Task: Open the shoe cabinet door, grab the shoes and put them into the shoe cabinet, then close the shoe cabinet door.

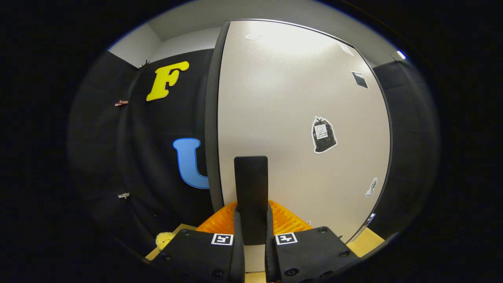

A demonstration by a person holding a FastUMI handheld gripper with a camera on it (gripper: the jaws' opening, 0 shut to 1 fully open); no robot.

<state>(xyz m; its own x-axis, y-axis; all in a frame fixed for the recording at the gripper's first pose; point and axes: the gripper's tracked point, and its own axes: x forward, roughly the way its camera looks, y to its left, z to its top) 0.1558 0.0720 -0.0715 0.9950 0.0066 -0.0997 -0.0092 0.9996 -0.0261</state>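
- The tool (251,232) sits low before the cabinet, its two fingers nearly together with only a narrow slot between them.
- A flat dark rectangular handle or tab (251,196) stands upright in that slot, rising above the fingertips against the door; both fingers appear to press on its lower part, so the tool looks closed on it.
- The pale grey, smooth shoe cabinet door (298,125) is directly ahead of the fingers, edged by a dark frame (211,129) on one side.
- Several stickers lie on the door: a black bag-shaped sticker (323,135) at mid height, a small dark square one (359,79) higher up, and a small pale one (371,187) lower down.
- An orange ribbed plastic object (289,220) shows just behind the fingers on both sides of the dark tab, at the foot of the door; I cannot tell what it is.
- A light wooden worktop (363,243) is visible beneath the tool and beside the door's lower corner.
- A small fluffy yellow thing (164,239) rests on the wooden surface next to the tool, apart from the door.
- Black cloth forms the booth's wall (157,165) beside the cabinet.
- Whether the door is fully closed or slightly ajar I cannot tell.
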